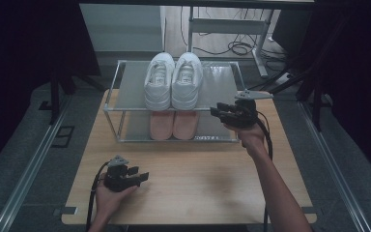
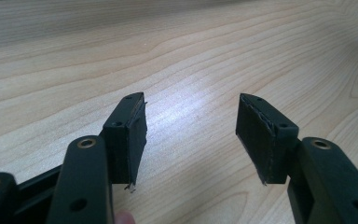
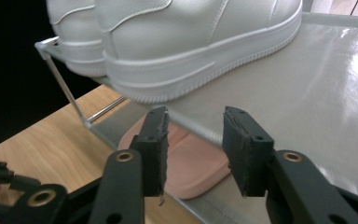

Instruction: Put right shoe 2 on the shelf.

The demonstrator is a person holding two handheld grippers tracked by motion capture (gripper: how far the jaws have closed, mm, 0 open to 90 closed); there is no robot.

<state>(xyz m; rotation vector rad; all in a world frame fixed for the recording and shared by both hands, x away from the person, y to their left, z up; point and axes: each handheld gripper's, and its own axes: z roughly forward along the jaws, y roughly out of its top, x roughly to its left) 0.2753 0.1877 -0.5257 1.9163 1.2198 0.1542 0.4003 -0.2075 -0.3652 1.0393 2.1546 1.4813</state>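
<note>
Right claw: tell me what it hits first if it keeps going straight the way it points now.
Probably the rack's top-shelf front rail or the heel of the nearer white sneaker just above it. The right claw stands open, aimed at that edge, with the pink shoes on the shelf below. Depth is hard to judge.

White sneakers (image 1: 174, 81) w/ stitched seams, pink shoes (image 1: 173, 124) below, silver-framed grey rack (image 1: 222, 82), light woodgrain table (image 1: 198, 179), black grippers.
</note>
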